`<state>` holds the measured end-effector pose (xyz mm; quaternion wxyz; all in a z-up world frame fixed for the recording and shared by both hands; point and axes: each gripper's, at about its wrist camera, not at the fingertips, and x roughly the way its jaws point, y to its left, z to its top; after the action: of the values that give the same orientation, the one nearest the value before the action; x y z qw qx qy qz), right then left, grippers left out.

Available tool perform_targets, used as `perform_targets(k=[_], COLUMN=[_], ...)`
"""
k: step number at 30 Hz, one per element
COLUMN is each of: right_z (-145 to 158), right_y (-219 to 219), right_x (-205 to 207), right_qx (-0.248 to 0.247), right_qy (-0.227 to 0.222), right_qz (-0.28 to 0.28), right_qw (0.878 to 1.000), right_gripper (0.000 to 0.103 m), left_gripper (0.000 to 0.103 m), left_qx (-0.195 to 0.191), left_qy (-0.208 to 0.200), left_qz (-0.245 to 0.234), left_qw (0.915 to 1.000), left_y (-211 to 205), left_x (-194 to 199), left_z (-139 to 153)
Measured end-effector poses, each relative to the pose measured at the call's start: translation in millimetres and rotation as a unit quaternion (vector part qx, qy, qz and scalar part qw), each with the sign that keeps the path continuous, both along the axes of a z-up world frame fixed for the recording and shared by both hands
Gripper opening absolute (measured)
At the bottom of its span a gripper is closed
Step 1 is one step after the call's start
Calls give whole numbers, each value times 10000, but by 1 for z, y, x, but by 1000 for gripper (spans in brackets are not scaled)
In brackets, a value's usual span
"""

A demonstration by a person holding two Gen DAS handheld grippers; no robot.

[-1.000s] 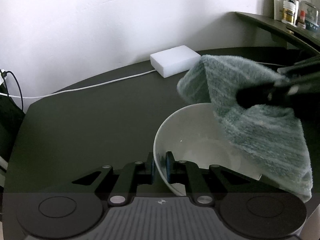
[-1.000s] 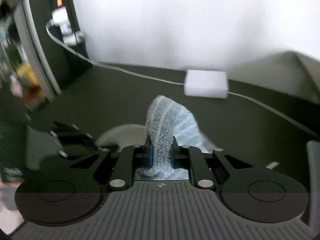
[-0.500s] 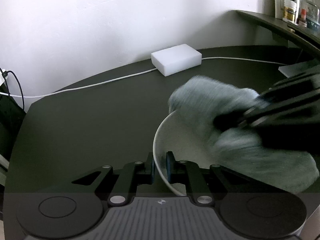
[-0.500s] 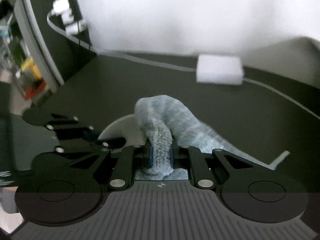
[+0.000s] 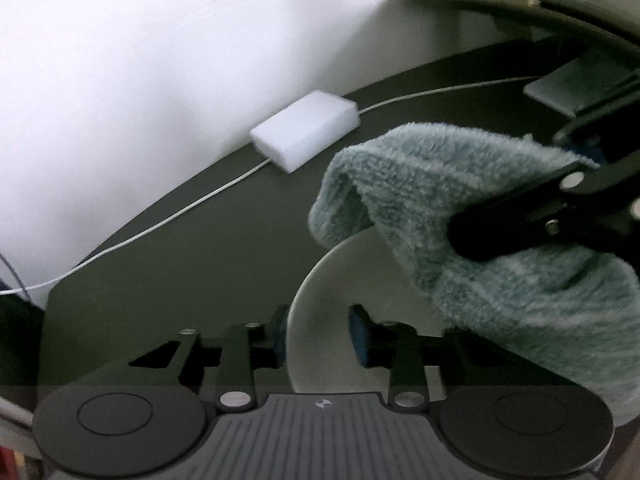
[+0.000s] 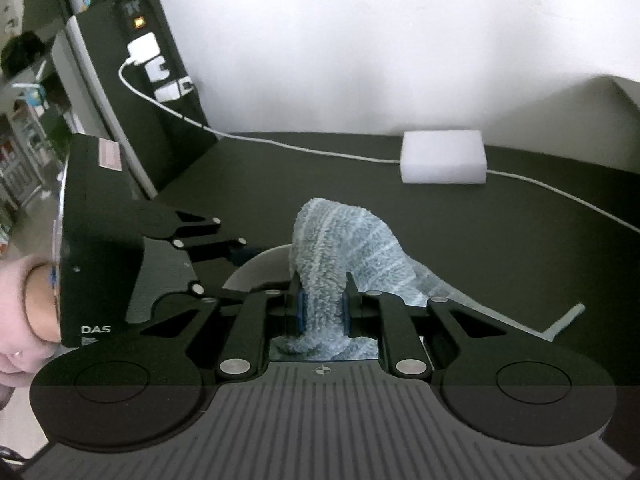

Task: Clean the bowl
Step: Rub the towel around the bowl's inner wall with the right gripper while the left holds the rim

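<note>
Ceramic bowl (image 5: 340,280): white, on dark table (image 5: 180,272), rim between our left gripper (image 5: 320,334) jaws, which look slightly spread, not pinching.
Cloth (image 5: 480,208): soft terry, pinched in our right gripper (image 6: 322,308), draped over bowl's far side.
Handling: we judge bowl rigid, slick, breakable; hold by rim.

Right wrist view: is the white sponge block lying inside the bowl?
No, the white sponge block sits on the table by the wall, apart from the bowl.
</note>
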<state>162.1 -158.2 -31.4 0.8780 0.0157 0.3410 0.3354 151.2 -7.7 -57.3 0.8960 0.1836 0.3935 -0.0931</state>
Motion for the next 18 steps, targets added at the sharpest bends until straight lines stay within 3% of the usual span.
perform_targets(k=[4, 10, 14, 16, 18], right_z=[-2, -31, -35, -31, -25], right_y=[16, 54, 60, 55, 44], right_x=[5, 33, 34, 23, 13], right_qx=[-61, -549, -911, -1253, -1218], right_qy=[43, 596, 472, 117, -44], right_qz=[273, 463, 293, 88, -25], right_qw=[9996, 9956, 9943, 9920, 9925], right_gripper=[18, 18, 15, 15, 15], left_gripper=[16, 15, 15, 15, 15], left_qx=[-169, -285, -330, -366, -410], left_qy=[86, 28, 48, 50, 47], left_qz=[560, 674, 682, 703, 701], left_qw=[9983, 9973, 9971, 9968, 9967], left_y=[4, 5, 6, 7, 7], left_x=[-10, -21, -22, -21, -20], left_z=[4, 2, 2, 2, 1])
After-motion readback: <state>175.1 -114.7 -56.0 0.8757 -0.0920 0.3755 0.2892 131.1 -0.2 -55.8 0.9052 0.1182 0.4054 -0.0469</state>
